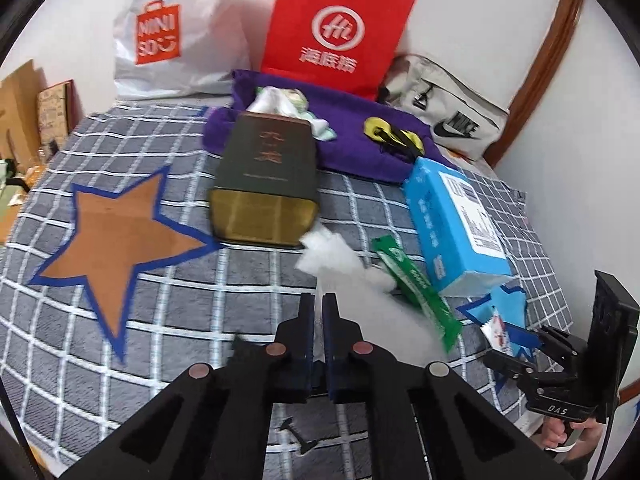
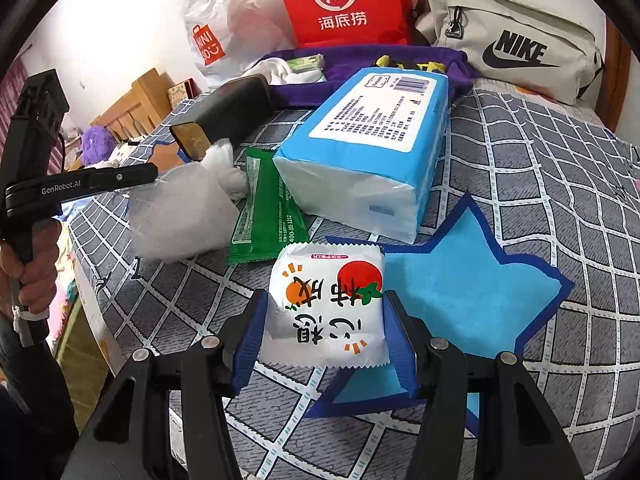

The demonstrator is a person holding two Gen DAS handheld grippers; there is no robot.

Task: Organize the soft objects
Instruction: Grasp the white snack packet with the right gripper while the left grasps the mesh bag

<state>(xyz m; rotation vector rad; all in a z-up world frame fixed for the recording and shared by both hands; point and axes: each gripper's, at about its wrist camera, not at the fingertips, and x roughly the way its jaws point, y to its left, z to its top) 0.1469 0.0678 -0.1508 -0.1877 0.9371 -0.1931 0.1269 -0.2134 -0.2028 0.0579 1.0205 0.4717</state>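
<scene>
My left gripper is shut on a white plastic bag of cotton, held just above the checked blanket; it shows in the right wrist view too. My right gripper is shut on a white snack packet with a tomato print, at the edge of the blue star mat. A green sachet and a blue tissue pack lie between them. An orange star mat lies at the left.
A dark box lies on its side mid-bed. A purple cloth with socks and a yellow-black item lies behind. A red bag, a white Miniso bag and a grey Nike bag stand along the wall.
</scene>
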